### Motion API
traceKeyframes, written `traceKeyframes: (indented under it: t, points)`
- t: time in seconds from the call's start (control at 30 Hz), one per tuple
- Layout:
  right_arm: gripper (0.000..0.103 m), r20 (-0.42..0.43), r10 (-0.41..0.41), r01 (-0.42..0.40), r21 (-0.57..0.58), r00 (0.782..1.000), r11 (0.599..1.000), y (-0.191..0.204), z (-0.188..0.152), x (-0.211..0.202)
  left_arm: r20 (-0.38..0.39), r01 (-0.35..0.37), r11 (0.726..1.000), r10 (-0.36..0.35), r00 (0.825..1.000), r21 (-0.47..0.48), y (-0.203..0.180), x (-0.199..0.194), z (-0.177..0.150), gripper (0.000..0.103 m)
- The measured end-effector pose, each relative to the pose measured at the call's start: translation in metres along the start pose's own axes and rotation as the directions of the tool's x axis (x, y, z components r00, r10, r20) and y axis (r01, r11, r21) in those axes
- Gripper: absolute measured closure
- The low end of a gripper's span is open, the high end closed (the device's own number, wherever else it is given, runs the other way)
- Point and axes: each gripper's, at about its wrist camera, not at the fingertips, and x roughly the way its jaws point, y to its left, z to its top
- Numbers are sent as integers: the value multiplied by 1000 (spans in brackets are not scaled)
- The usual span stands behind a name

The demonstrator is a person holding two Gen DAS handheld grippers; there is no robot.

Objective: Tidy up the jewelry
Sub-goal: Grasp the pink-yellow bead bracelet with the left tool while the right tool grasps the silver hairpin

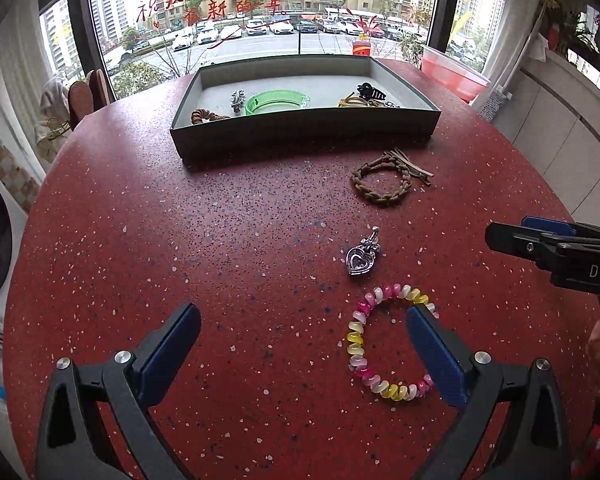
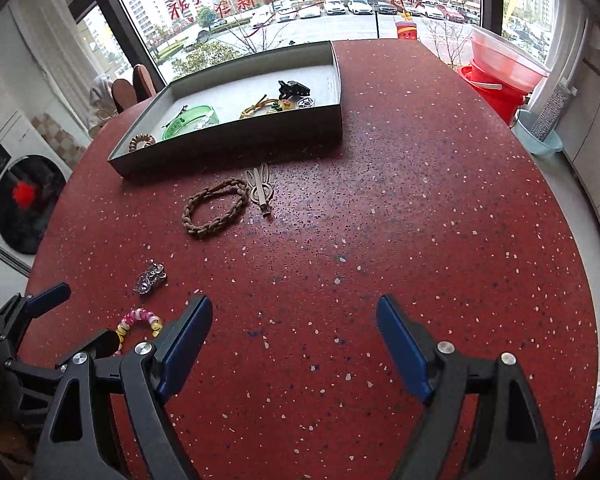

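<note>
A grey tray (image 1: 300,128) (image 2: 236,140) at the table's far side holds a green bangle (image 1: 276,101), a wooden bead bracelet (image 1: 206,115), a black claw clip (image 1: 367,90) and other pieces. On the red table lie a braided brown bracelet (image 1: 382,182) (image 2: 214,208), a beige hair clip (image 2: 261,190), a silver heart pendant (image 1: 360,258) (image 2: 150,278) and a pink-yellow spiral bracelet (image 1: 384,342) (image 2: 138,320). My left gripper (image 1: 302,334) is open; its right finger overlaps the spiral bracelet. My right gripper (image 2: 294,334) is open and empty over bare table.
The round red speckled table (image 1: 180,240) stands before a large window. A red bucket with a pink basin (image 2: 500,68) and a blue basin (image 2: 540,136) sit beyond the right edge. A washing machine (image 2: 20,200) stands left.
</note>
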Motion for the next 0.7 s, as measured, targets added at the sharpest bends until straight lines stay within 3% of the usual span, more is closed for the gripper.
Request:
traceKeyframes:
  t: [0.47,0.7]
  points:
    - [18,-11,-38,37,-98,999,995,15,27,26,-39,2,1000,-2,999,4,-13,8,-9,0]
    - [38,-8,-61,59,-154,998,986,24,36,39,-53,-6,1000,7,999,12,-18,12,-11,0]
